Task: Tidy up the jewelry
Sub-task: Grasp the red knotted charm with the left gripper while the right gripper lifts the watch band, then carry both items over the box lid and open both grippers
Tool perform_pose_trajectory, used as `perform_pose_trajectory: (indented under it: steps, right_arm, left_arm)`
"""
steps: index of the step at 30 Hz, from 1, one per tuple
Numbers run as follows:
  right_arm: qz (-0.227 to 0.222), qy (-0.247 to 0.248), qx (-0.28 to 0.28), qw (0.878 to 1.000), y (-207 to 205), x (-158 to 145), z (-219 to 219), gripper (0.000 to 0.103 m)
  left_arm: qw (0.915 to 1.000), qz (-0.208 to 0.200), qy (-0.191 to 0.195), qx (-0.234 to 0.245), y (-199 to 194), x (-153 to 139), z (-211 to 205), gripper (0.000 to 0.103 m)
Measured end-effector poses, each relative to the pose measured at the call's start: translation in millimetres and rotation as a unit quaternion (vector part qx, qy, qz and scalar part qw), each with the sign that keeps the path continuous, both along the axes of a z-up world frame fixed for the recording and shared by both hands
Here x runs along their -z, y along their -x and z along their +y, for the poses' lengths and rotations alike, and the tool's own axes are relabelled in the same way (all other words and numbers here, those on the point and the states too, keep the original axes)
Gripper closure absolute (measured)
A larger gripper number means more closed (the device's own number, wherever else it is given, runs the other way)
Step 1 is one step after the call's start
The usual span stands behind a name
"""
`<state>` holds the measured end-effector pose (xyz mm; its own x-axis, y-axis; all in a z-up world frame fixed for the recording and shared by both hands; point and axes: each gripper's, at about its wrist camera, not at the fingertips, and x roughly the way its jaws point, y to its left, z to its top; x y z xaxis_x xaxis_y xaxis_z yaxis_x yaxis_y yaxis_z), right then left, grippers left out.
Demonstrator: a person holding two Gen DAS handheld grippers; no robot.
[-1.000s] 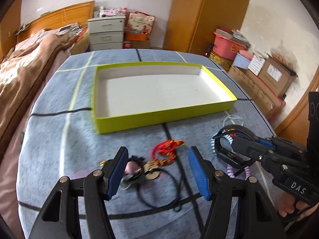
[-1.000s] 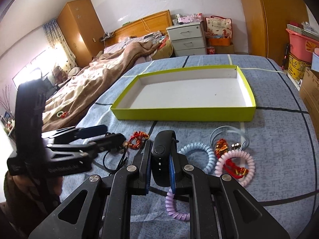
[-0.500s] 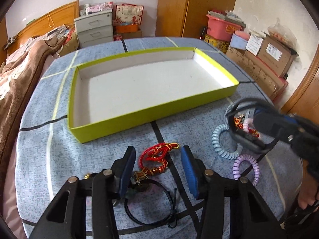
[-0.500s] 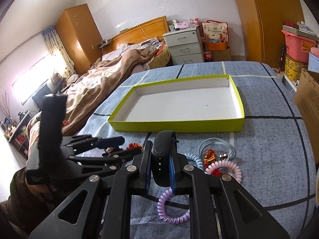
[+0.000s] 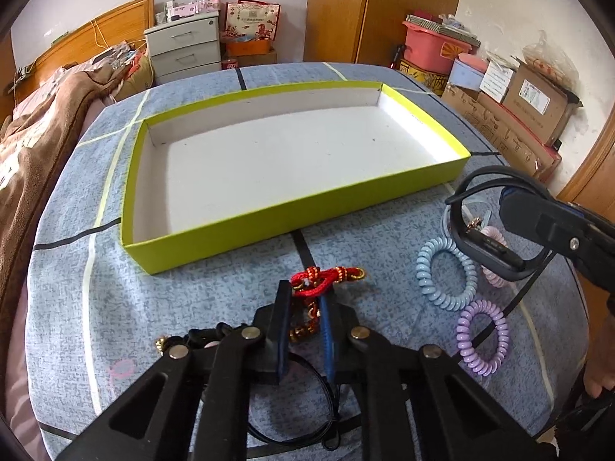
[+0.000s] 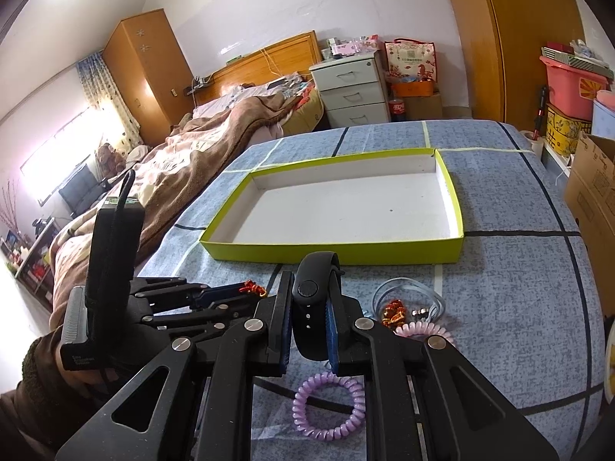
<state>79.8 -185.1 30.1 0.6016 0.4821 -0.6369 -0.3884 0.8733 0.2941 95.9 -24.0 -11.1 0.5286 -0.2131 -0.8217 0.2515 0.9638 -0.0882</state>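
Note:
My left gripper (image 5: 303, 307) is shut on a red and gold cord bracelet (image 5: 324, 276) lying on the blue cloth in front of the empty yellow-green tray (image 5: 292, 215). My right gripper (image 6: 307, 307) is shut on a black wristband (image 6: 312, 299) and holds it above the cloth; it also shows in the left wrist view (image 5: 492, 230). A light blue coil band (image 5: 447, 272), a purple coil band (image 5: 482, 336) and a pink coil band (image 5: 496, 238) lie at the right. The tray (image 6: 338, 253) is ahead in the right wrist view.
A black cord loop (image 5: 303, 403) and a small pink charm (image 5: 209, 344) lie under my left gripper. A clear hoop (image 6: 407, 296) with a red-gold charm (image 6: 394, 309) lies right of my right gripper. A bed (image 6: 184, 161) is at the left, boxes (image 5: 530, 115) at the right.
My left gripper has closed its fingers onto the red and gold bracelet. My right gripper has lifted the black wristband higher and a little toward the tray.

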Motion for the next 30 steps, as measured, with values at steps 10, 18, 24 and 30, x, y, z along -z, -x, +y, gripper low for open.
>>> perform_pose_trajectory:
  steps: [10, 18, 24, 30]
  right_arm:
    - [-0.009, 0.0, 0.008, 1.0, -12.5, -12.4, -3.4, 0.088]
    - [-0.014, -0.016, 0.011, 1.0, -45.4, -25.8, -15.8, 0.088]
    - [-0.014, 0.008, 0.031, 0.999, -76.7, -28.1, -22.9, 0.088]
    - [-0.01, 0.02, 0.048, 0.999, -112.6, -21.6, -31.9, 0.088]
  left_arm:
    - [0.9994, -0.022, 0.027, -0.007, -3.0, -24.4, 11.3, 0.09]
    - [0.9979, -0.045, 0.042, -0.018, -25.2, -48.5, 25.5, 0.09]
    - [0.9977, -0.044, 0.044, -0.026, -49.7, -51.5, 36.3, 0.09]
    - [0.9975, -0.037, 0.045, -0.041, -75.6, -47.1, 47.0, 0.09]
